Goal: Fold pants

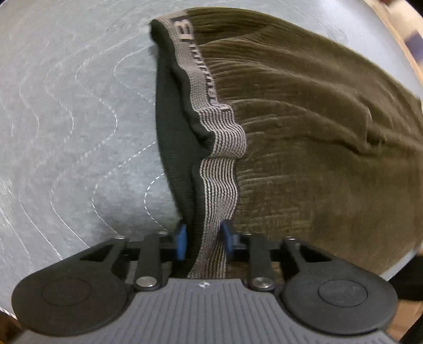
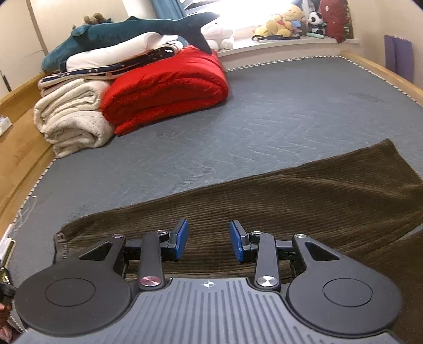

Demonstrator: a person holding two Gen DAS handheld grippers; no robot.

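Left wrist view: grey quilted mattress (image 1: 66, 119) fills the left side, wavy stitch lines across it. To the right of it lie the pants (image 1: 304, 119), brown corduroy, spread flat on the mattress. Their waistband (image 1: 224, 148), grey striped elastic with dark lettering, runs from the top centre down to the bottom, rumpled, with a dark inner layer showing beside it. Left hand-held gripper (image 1: 203, 239) points almost straight down; the waistband passes between its blue pads (image 1: 181, 239) and both pads sit against the cloth, clamped on the waistband. View is slightly blurred.

Right wrist view: far left, a stack of folded cream blankets (image 2: 71, 124) with a plush shark (image 2: 127, 31) on top; just beside them a rolled red blanket (image 2: 166, 90). Open grey mattress in the middle. Stuffed toys (image 2: 285, 23) line the window sill at the back. The pants stretch across the lower half, waistband end at lower left, leg reaching toward the right edge. Right hand-held gripper (image 2: 208, 243) hangs over the cloth, pads apart, nothing between them. Wooden bed frame (image 2: 383, 71) edges the mattress on the right.
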